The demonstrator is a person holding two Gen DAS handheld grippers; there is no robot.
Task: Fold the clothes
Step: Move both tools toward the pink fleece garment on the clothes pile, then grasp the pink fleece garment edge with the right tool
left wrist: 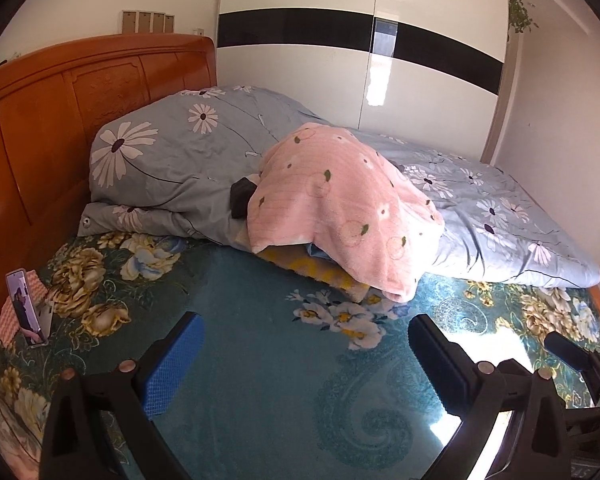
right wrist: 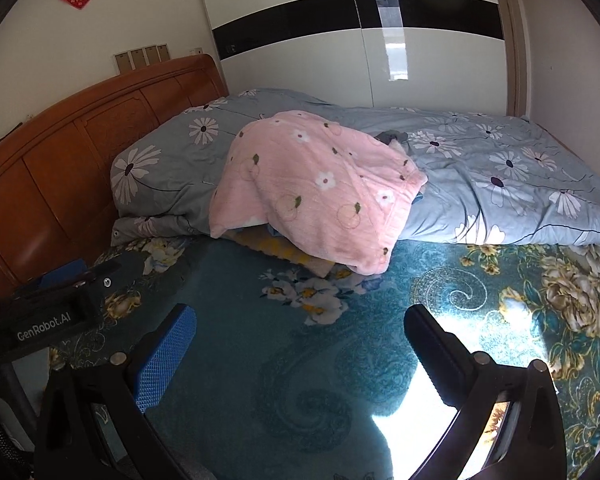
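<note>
Teal flowered bedspread (left wrist: 268, 360) fills the ground under both pairs of fingers, with a wooden headboard (left wrist: 40, 128) off to the left and a white wardrobe (left wrist: 360, 60) with a black band behind. Far left of the left gripper (left wrist: 306, 332), a phone (left wrist: 24, 306) stands propped near the headboard. Its fingers are spread wide with nothing between them, the blue pad (left wrist: 172, 364) on one side. Ahead of the fingertips and well apart from them lies the pile of clothes under a pink flowered blanket (left wrist: 340, 208), a yellow piece (left wrist: 316, 270) poking out beneath, all resting against a grey daisy-print duvet (left wrist: 172, 160). The right gripper (right wrist: 300, 324) is likewise wide apart and empty, its fingers above bare bedspread (right wrist: 300, 360); the pink flowered blanket (right wrist: 312, 188) sits beyond and between the tips, slightly left of centre
</note>
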